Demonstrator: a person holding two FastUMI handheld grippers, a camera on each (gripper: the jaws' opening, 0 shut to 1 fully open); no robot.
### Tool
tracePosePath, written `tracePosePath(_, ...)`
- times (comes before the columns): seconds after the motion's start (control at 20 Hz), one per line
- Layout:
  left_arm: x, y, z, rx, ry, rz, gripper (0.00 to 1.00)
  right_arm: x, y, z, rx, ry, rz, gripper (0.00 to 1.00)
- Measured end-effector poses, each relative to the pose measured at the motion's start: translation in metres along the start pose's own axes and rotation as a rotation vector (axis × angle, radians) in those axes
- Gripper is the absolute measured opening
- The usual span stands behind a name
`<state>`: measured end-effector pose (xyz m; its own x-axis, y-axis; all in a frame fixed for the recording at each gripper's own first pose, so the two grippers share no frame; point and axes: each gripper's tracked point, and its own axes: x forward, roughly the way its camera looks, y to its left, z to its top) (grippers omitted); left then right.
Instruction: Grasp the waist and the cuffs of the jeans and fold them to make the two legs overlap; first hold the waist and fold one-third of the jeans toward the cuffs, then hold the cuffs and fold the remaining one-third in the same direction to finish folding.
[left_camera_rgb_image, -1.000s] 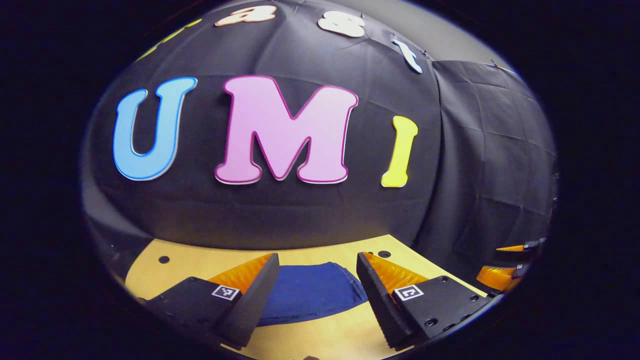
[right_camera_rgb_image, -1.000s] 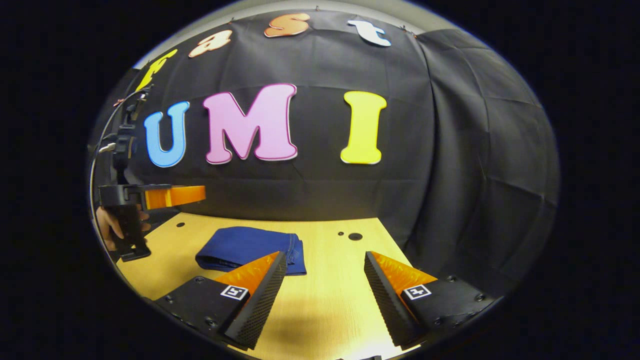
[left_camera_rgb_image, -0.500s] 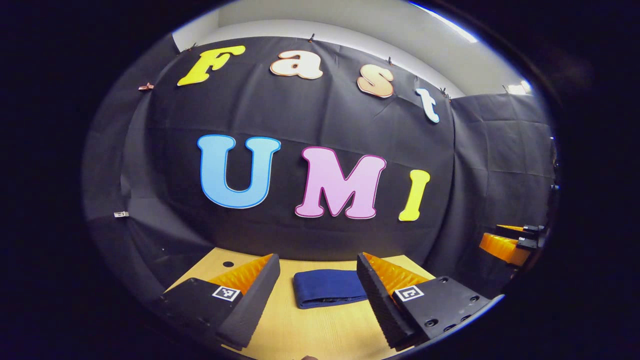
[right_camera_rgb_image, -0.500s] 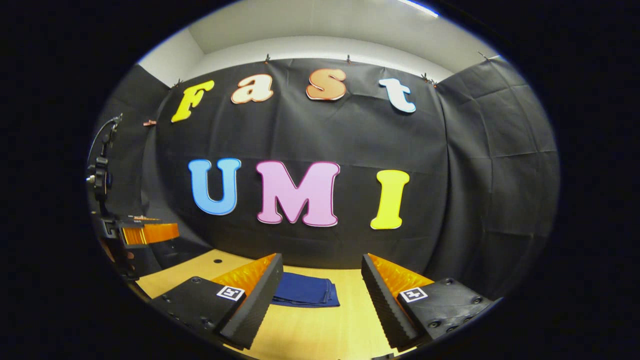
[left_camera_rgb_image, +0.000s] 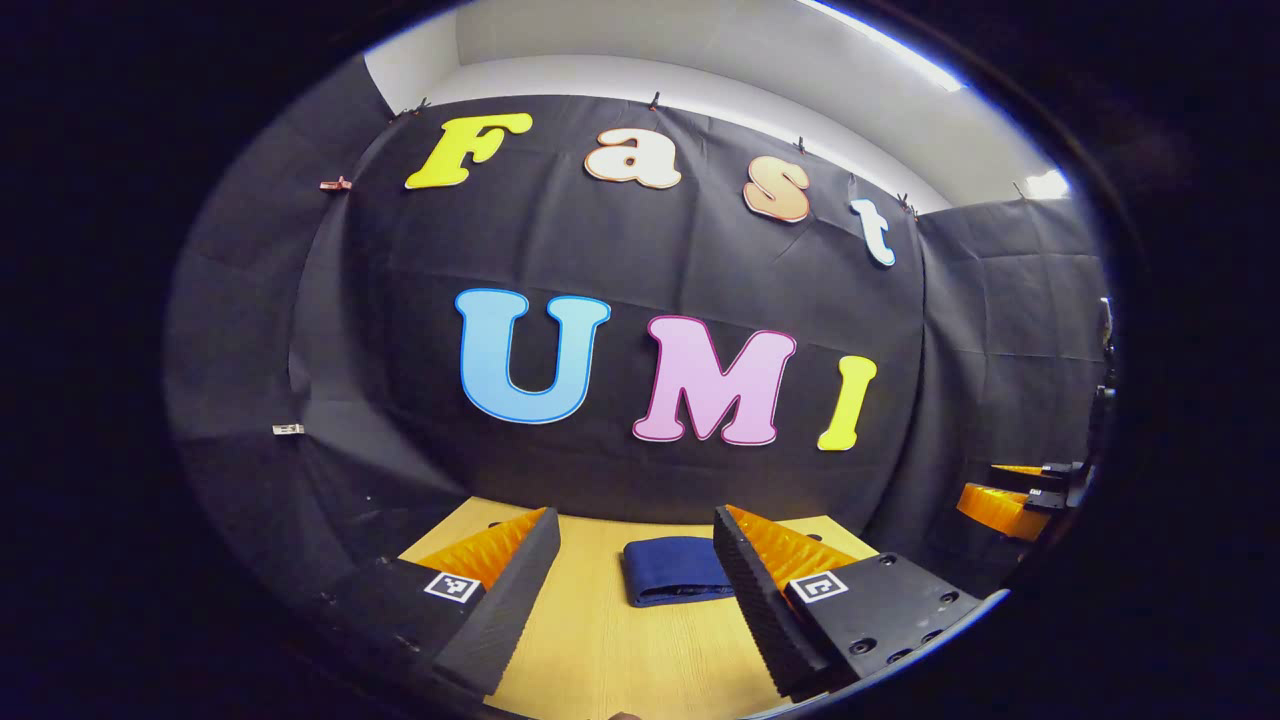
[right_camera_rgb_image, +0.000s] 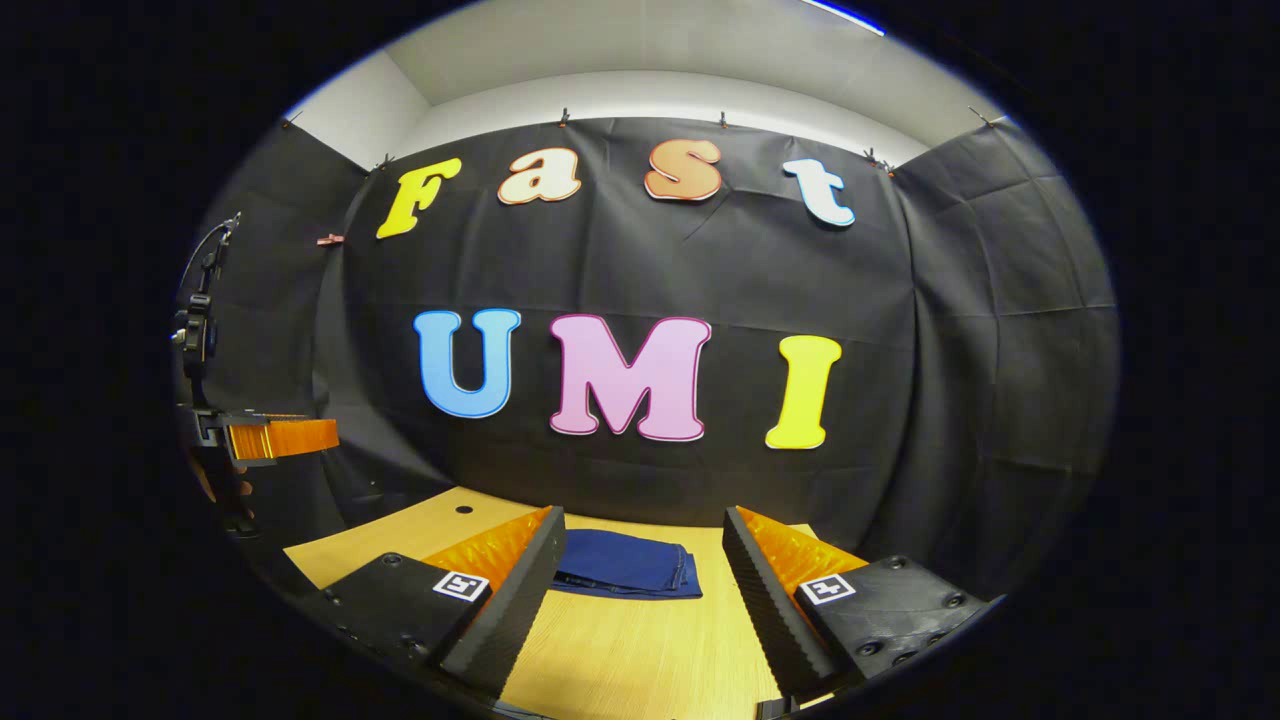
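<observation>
The dark blue jeans lie folded into a small flat bundle on the wooden table, far ahead of both grippers. In the left gripper view my left gripper stands open with nothing between its fingers, and the bundle shows in the gap beyond them. In the right gripper view the jeans lie the same way beyond my right gripper, which is open and holds nothing. The right gripper also shows at the right edge of the left gripper view. The left gripper hangs at the left edge of the right gripper view.
The black cloth wall closes the far side of the table and wraps round the right. A camera stand rises at the left. Small round holes mark the table top near its far edge.
Both grippers have pulled back and up from the folded jeans, which now look smaller and farther off. More of the wall and ceiling has come into view. The jeans have not moved.
</observation>
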<state>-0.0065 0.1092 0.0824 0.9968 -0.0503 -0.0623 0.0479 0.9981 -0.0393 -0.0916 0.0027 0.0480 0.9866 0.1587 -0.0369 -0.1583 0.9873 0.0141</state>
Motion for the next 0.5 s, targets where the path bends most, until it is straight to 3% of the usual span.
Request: tracePosePath(0.5, -0.014, -0.003, -0.014, -0.006, 0.020, -0.008, 0.96, -0.009, 0.005, 0.003, 0.002, -0.028, 0.006, 0.96)
